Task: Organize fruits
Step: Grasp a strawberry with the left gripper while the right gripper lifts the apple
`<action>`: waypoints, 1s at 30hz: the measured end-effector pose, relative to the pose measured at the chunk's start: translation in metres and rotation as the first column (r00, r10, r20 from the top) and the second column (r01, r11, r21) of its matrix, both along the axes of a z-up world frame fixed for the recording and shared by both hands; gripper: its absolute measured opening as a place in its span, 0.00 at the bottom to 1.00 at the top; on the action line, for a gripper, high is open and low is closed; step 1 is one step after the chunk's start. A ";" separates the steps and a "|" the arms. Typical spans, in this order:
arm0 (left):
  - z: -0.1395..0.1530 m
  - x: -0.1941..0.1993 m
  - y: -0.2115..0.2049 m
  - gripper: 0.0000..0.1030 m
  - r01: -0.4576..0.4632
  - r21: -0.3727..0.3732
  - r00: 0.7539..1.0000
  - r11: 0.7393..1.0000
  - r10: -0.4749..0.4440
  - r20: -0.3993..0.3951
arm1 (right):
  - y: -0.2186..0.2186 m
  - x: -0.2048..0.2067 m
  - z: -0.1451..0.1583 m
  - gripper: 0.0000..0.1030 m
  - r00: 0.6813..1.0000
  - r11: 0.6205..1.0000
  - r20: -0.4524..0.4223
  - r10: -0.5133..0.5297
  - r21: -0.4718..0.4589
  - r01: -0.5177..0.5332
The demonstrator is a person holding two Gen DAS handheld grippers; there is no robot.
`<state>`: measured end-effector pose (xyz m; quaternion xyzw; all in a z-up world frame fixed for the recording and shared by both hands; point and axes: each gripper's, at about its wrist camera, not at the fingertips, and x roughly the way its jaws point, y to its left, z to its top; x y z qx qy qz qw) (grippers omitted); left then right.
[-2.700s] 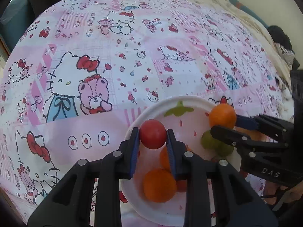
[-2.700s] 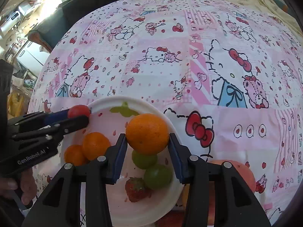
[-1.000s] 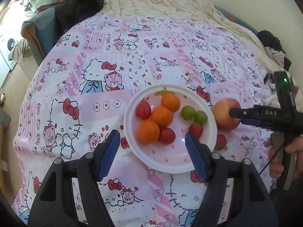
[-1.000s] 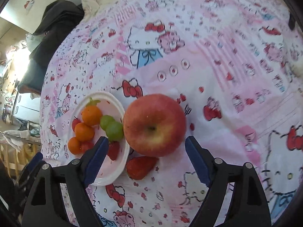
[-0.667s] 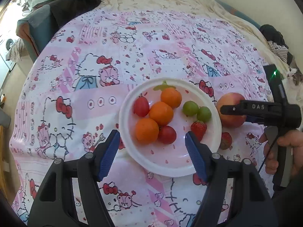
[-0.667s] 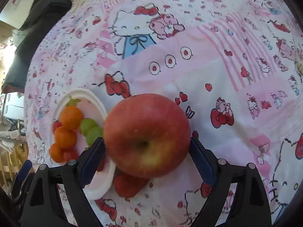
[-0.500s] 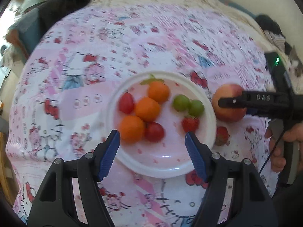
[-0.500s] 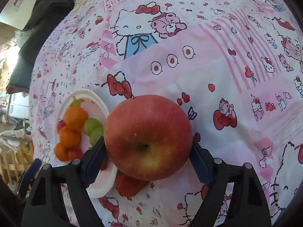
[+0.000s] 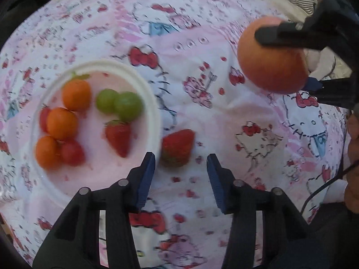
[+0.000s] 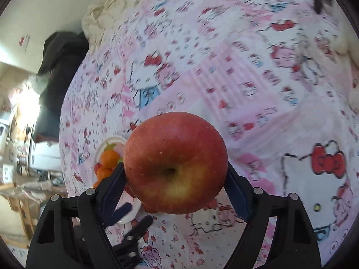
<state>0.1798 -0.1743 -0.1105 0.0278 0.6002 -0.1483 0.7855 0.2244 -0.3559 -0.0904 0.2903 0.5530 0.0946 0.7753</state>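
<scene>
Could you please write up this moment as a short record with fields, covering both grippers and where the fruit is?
surface: Hello Kitty bedsheet
right gripper: shut on the apple, held above the sheet
left gripper: open, empty, pointing at the loose strawberry
loose strawberry: on the sheet, just outside the plate rim
plate: white, holds three oranges, two green fruits, one strawberry, two small red fruits
likely next: left gripper picks up the loose strawberry

Red-yellow apple [image 10: 175,163]; white plate [image 9: 154,112]; pink cartoon-print sheet [image 9: 202,22], print blurred, probably cats.
</scene>
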 end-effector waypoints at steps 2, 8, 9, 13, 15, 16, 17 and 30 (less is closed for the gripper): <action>-0.005 0.001 -0.006 0.42 -0.021 0.005 0.999 1.000 0.021 -0.027 | -0.005 -0.001 0.003 0.82 1.000 1.000 0.007 -0.026 0.000 0.026; -0.010 0.003 0.001 0.42 -0.241 -0.042 0.968 0.970 0.237 -0.083 | -0.011 0.003 0.009 0.82 0.999 0.998 0.025 -0.044 0.039 0.043; -0.011 0.003 0.002 0.42 -0.268 -0.053 0.961 0.962 0.263 -0.090 | -0.012 0.003 0.011 0.82 0.999 0.998 0.032 -0.045 0.034 0.043; -0.020 0.007 0.000 0.42 -0.358 -0.021 0.930 0.934 0.354 -0.100 | -0.012 0.003 0.017 0.82 0.998 0.998 0.051 -0.045 0.039 0.043; -0.024 0.008 0.002 0.44 -0.417 -0.017 0.904 0.909 0.413 -0.107 | -0.011 0.003 0.017 0.82 0.998 0.998 0.052 -0.043 0.044 0.041; -0.027 0.008 0.005 0.46 -0.464 -0.031 0.882 0.885 0.458 -0.114 | -0.010 0.003 0.017 0.82 0.998 0.998 0.052 -0.041 0.044 0.039; -0.029 0.006 0.009 0.47 -0.514 -0.046 0.854 0.857 0.505 -0.123 | -0.009 0.004 0.017 0.82 0.998 0.998 0.052 -0.039 0.045 0.037; -0.033 -0.012 0.047 0.33 -0.611 -0.182 0.791 0.770 0.586 -0.176 | -0.008 0.008 0.015 0.82 0.998 0.998 0.045 -0.044 0.054 0.042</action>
